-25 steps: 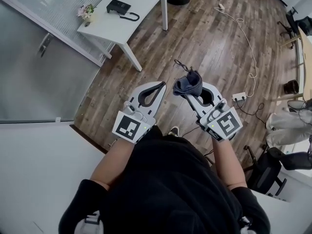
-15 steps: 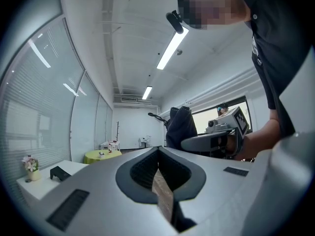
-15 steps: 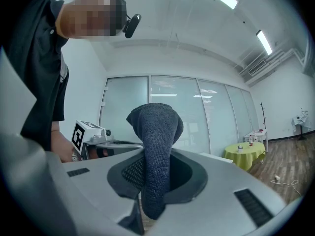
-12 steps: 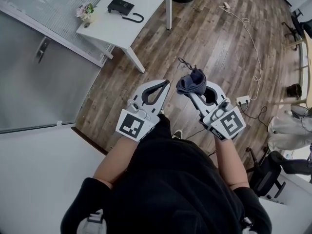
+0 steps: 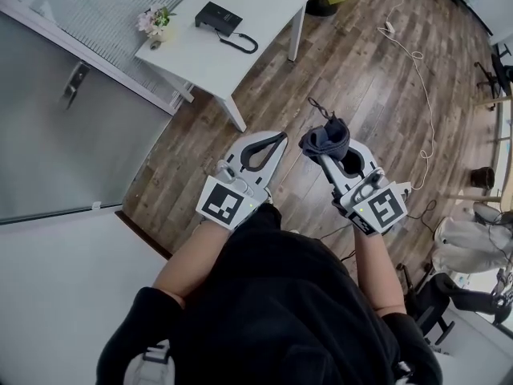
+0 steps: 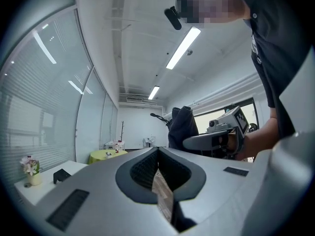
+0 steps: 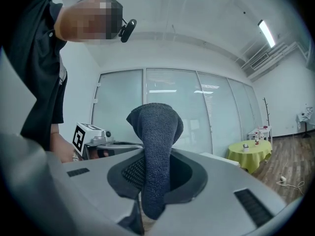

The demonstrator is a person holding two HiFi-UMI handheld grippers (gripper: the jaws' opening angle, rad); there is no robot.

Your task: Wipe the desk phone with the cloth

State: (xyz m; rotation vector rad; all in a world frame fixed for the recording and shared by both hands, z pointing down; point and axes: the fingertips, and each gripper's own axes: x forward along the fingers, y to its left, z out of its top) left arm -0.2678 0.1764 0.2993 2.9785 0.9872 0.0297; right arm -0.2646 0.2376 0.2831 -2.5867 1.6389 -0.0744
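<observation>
Right gripper (image 5: 322, 157): jaws clamped on the cloth (image 5: 326, 140), held in front of the body.
Cloth: dark grey, bunched. It stands up out of the jaws, with its free end above the tips.
Left gripper (image 5: 276, 137): jaws together, nothing between them. It sits beside the right gripper, not touching it.
Floor (image 5: 361, 79): wood planks under both grippers. A white cable (image 5: 421, 79) trails off to the right.
Table (image 5: 256, 6): white, ahead and to the left, well apart from both grippers.
Phone (image 5: 218, 15): black, on the table top, with its cord (image 5: 244, 43) looped toward the near edge. Flowers (image 5: 155, 18) stand at the table's left end.
Change: over the last second the table and phone have slid down and right in the head view. The grippers keep the same pose and the same grip.
Meaning: probably the approach stage, with the person closing on the table. The cloth is secured and wiping has not begun.
Next need: bring the cloth down onto the phone. The empty left gripper is free to steady it.
</observation>
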